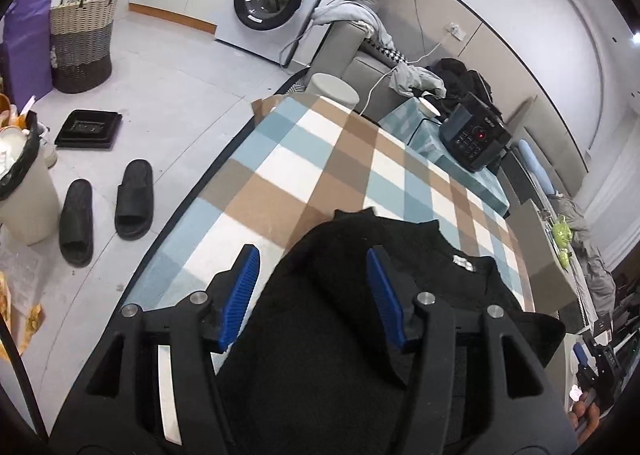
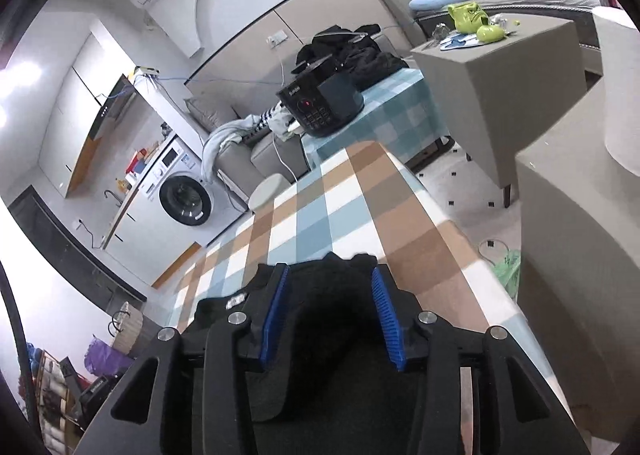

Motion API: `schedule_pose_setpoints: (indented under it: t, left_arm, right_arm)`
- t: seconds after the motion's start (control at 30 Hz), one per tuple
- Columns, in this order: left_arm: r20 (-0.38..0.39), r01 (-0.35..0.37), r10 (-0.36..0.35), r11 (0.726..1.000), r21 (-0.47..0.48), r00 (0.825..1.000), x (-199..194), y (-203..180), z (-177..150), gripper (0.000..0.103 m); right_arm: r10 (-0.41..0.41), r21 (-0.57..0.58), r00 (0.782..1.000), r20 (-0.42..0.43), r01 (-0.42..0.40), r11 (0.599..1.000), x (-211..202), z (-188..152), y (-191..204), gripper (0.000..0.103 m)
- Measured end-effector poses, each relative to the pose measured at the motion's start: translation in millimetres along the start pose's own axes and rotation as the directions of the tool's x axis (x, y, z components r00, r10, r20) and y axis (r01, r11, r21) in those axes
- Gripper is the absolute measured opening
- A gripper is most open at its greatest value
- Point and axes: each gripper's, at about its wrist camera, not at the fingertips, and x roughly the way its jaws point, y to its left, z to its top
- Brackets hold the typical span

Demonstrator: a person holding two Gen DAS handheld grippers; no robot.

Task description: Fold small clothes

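1. Black garment (image 1: 400,255) lies flat on the checked worktop (image 1: 320,159), collar and white label (image 1: 463,262) facing away from me. It sits at my near end of the worktop.
2. Left tool (image 1: 312,287): blue pads spread wide, nothing pinched, hovering over the left shoulder area. Right tool (image 2: 332,315): also wide and holding nothing, over the right shoulder.
3. Step in hand, I judge: pick up both shoulder edges to start the fold. I'd drop each tool so one pad slides under the fabric edge, close on the garment alone, not the checked cloth beneath, and keep both grips level so the fold line stays straight.
4. Edges: the worktop's left edge is near the left tool, with floor and black slippers (image 1: 108,207) beyond it. Its right edge is near the right tool.
5. Room: the checked surface ahead is bare up to the black cooker (image 1: 474,139) on the far teal table, so folding forward looks unobstructed.
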Motion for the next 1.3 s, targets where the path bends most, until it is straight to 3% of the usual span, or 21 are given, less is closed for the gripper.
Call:
schedule_pose_setpoints:
  t: [0.23,0.37,0.47,0.53,0.57,0.6,0.7,0.77,0.83,0.97,1.03,1.2,1.3]
  left_arm:
    - [-0.103,0.023,-0.02,0.999,0.025,0.994,10,-5,-24,0.053]
    - [-0.176,0.064,-0.054,0.997,0.049,0.983,24,-26,-43,0.057]
    - [-0.205,0.052,-0.034,0.995,0.087,0.978,37,-42,-53,0.058]
    - [-0.227,0.034,-0.012,0.995,0.09,0.974,49,-48,-57,0.058]
    - [-0.236,0.023,-0.003,0.996,0.082,0.972,55,-49,-57,0.058]
    - [-0.24,0.015,0.002,0.997,0.07,0.971,60,-48,-57,0.057]
    - [-0.224,0.045,-0.036,0.998,0.035,0.974,68,-48,-48,0.035]
    - [-0.196,0.098,-0.1,0.995,-0.02,0.975,68,-45,-36,0.034]
    - [-0.136,0.157,-0.165,0.985,-0.072,0.977,62,-43,-22,0.036]
    - [-0.055,0.137,-0.139,0.989,-0.051,0.989,50,-48,0,0.051]
    - [-0.042,0.115,-0.116,0.993,-0.034,0.992,44,-47,5,0.058]
    - [-0.064,0.078,-0.08,0.997,-0.025,0.995,40,-35,4,0.058]
    - [-0.094,0.065,-0.067,0.998,-0.019,0.993,44,-32,-2,0.058]
  right_arm:
    - [0.05,0.06,0.979,-0.196,-0.038,0.997,33,-41,1,0.047]
    - [0.06,0.029,0.968,-0.244,-0.055,0.998,45,-61,22,0.047]
    - [0.059,-0.001,0.963,-0.262,-0.062,0.998,53,-69,37,0.047]
    - [0.009,-0.055,0.964,-0.265,-0.024,0.998,61,-73,46,0.046]
    - [-0.009,-0.064,0.964,-0.264,-0.009,0.998,65,-72,48,0.036]
    - [-0.013,-0.06,0.964,-0.267,-0.004,0.998,69,-72,48,0.02]
    - [0.008,0.004,0.967,-0.256,-0.007,1.0,82,-60,45,0.016]
    - [0.067,0.032,0.973,-0.22,-0.061,0.998,89,-41,47,0.016]
    - [0.141,0.079,0.979,-0.145,-0.13,0.988,93,-20,47,0.021]
    - [0.105,0.076,0.99,-0.091,-0.098,0.992,94,10,52,0.025]
    - [0.092,0.059,0.991,-0.095,-0.086,0.995,88,12,52,0.037]
    - [0.018,0.016,0.981,-0.193,-0.016,1.0,59,-13,48,0.043]
    - [-0.031,-0.014,0.971,-0.236,0.029,0.999,49,-40,52,0.051]
